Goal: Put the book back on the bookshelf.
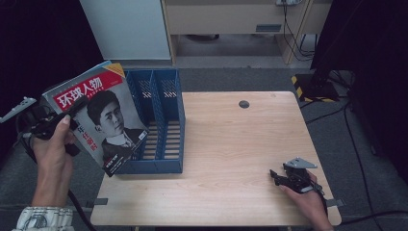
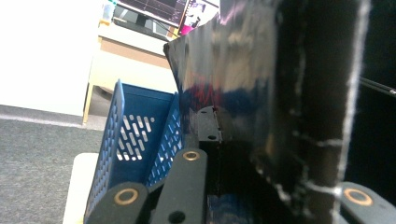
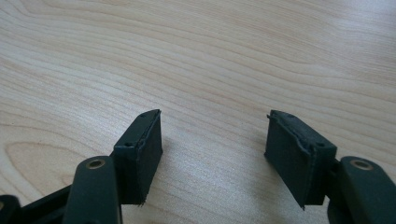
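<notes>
A magazine (image 1: 103, 120) with a red title and a portrait on its cover is held tilted in the air at the table's left edge, its lower corner in front of the blue file holder (image 1: 166, 120). My left gripper (image 1: 77, 107) is shut on the magazine's left edge. In the left gripper view the glossy dark cover (image 2: 261, 93) stands between the jaws, with the blue file holder (image 2: 135, 135) beyond it. My right gripper (image 1: 275, 175) rests low over the wooden table (image 1: 231, 139) near its front right corner. Its jaws (image 3: 215, 149) are open with only bare wood between the pads (image 3: 144, 149).
The file holder has two slots and stands at the table's left side. A small dark round hole (image 1: 244, 104) marks the table's far edge. Behind the table are a white cabinet (image 1: 127, 29), a wooden desk (image 1: 226, 19) and floor cables (image 1: 346, 125).
</notes>
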`<state>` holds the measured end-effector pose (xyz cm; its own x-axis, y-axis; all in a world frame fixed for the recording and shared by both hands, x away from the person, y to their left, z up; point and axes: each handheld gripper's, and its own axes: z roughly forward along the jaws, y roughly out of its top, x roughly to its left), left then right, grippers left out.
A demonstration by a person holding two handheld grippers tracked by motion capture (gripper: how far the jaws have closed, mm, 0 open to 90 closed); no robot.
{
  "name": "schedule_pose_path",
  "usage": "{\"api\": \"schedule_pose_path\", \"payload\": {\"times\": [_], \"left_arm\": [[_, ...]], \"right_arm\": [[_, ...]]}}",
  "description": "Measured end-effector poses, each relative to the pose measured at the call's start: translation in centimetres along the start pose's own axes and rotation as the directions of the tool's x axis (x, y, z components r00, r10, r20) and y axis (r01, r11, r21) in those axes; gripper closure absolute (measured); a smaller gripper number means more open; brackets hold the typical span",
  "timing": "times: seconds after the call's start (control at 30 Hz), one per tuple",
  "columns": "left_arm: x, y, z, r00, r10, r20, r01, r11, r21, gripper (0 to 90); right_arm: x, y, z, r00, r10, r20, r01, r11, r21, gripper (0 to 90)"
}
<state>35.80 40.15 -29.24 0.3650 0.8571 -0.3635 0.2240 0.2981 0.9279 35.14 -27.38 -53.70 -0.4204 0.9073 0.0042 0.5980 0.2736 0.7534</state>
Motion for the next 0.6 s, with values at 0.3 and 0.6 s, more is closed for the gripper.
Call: {"api": "schedule_pose_path", "payload": {"times": [0.3, 0.6], "left_arm": [[0.6, 0.1, -0.8, 0.9999, 0.0, -0.012, 0.0, 1.0, -0.005, 86.5], [1.4, 0.3, -1.6, 0.9996, -0.004, -0.028, 0.003, 0.9999, -0.01, 86.5]], "right_arm": [[0.0, 0.0, 0.0, 1.0, 0.0, 0.001, 0.0, 1.0, -0.001, 36.2], [0.0, 0.0, 0.0, 1.0, 0.0, 0.0, 0.0, 1.0, 0.0, 36.2]]}}
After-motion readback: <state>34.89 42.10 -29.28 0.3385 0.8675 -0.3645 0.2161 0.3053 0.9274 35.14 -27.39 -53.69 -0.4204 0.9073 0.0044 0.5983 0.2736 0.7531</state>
